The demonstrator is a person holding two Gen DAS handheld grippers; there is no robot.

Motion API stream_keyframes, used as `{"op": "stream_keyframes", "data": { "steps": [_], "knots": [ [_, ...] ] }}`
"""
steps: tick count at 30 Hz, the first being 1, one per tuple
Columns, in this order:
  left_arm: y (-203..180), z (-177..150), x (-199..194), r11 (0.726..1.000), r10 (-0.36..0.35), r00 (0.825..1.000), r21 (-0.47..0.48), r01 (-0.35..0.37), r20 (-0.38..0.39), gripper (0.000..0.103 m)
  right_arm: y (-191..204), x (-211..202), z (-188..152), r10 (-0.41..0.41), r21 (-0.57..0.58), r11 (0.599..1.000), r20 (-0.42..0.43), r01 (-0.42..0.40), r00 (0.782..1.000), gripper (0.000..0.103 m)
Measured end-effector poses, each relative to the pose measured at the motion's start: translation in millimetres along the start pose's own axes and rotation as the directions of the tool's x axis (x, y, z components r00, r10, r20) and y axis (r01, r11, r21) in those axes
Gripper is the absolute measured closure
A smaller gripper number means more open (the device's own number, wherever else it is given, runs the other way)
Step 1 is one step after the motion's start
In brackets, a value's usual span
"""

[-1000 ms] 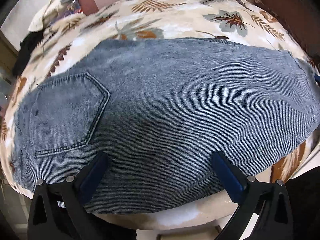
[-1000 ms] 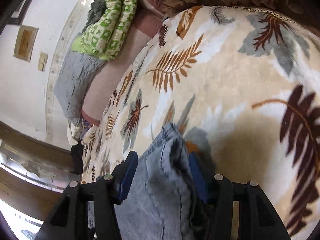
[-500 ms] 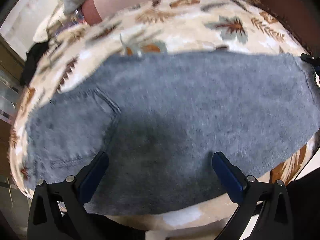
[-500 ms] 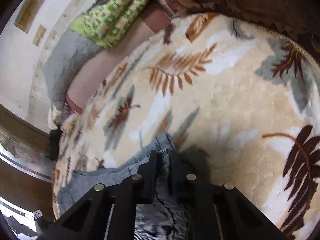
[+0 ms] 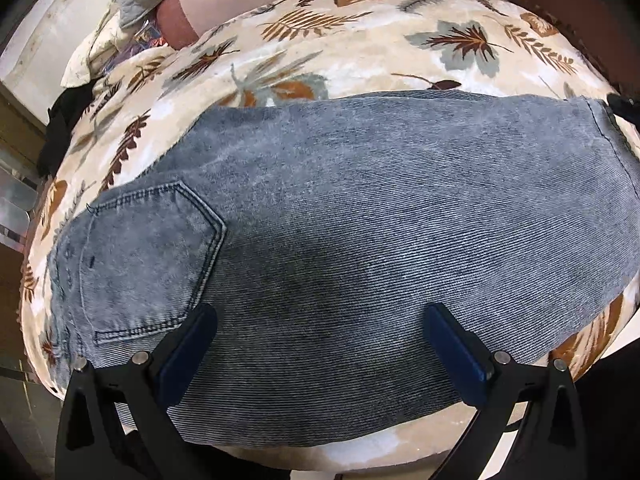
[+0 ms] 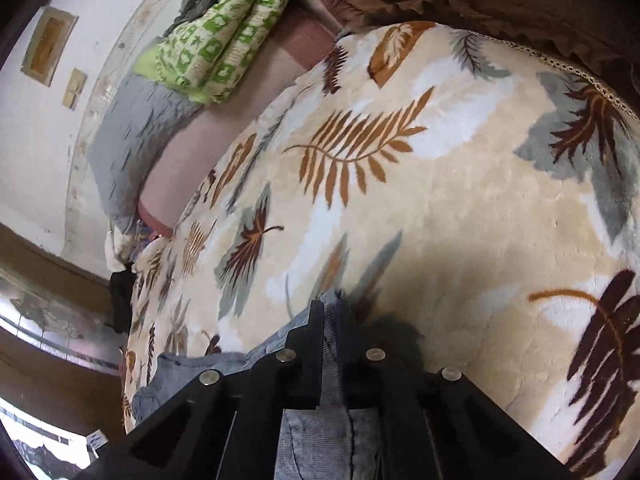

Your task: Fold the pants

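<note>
L tongs [image 5: 320, 344] spread wide, hovering over jeans [image 5: 360, 220], nothing pinched | jeans flat on leaf blanket [image 5: 360, 52], long axis 9→3 o'clock, pocket [image 5: 148, 260] & waist end at 9, hem at 3 | R tongs [image 6: 330, 320] just snapped together, now pinching hem end of the jeans → grip set, judged ready to carry hem toward waist.

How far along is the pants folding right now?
Done: the jeans lie flat on the leaf-print blanket, apparently already doubled leg over leg. In hand: the right gripper is shut on the hem end; the left gripper is open above the denim. Left: folding them shorter.
</note>
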State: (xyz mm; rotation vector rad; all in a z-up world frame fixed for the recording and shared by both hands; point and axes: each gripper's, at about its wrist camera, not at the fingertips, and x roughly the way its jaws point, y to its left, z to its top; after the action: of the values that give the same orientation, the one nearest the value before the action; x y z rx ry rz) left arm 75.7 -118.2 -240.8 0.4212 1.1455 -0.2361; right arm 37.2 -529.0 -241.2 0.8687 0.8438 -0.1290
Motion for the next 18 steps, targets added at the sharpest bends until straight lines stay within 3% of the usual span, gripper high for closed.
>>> {"op": "stream_keyframes", "data": {
  "steps": [3,5,7,10,11,13,15,18],
  "knots": [
    [2,0,1,1.0,-0.012,1.0,-0.016,0.012,-0.008,0.0,-1,1,-3,0.004,0.002,1.0,-0.01,-0.004,1.0,0.087],
    [0,-1,0,1.0,-0.007,1.0,-0.01,0.007,-0.004,0.0,2,3,-5,0.0,-0.005,1.0,-0.018,0.0,1.0,0.064],
    [-2,-2,0,1.0,0.0,1.0,-0.004,0.0,0.002,0.0,8,3,-6,-0.015,-0.034,0.999,0.003,0.015,1.0,0.055],
    [-4,-2,-1,1.0,0.006,1.0,-0.002,-0.006,0.004,0.0,19,7,-9,-0.052,-0.095,0.994,0.027,0.055,0.998,0.06],
    [-4,-2,-1,1.0,0.005,1.0,-0.002,-0.005,0.003,0.0,23,11,-10,-0.072,-0.118,0.99,0.022,0.074,0.997,0.076],
    [-3,-1,-4,1.0,0.004,1.0,-0.003,-0.004,0.005,0.0,30,21,-13,-0.132,-0.168,0.977,0.003,0.131,0.991,0.087],
    [-2,0,-8,1.0,0.013,1.0,-0.006,-0.013,0.025,0.0,32,21,-12,-0.151,-0.178,0.972,0.019,0.152,0.988,0.088],
    [0,4,-15,1.0,0.024,0.998,-0.013,-0.024,0.063,0.0,31,10,-4,-0.107,-0.138,0.983,0.086,0.118,0.991,0.09]
  ]
}}
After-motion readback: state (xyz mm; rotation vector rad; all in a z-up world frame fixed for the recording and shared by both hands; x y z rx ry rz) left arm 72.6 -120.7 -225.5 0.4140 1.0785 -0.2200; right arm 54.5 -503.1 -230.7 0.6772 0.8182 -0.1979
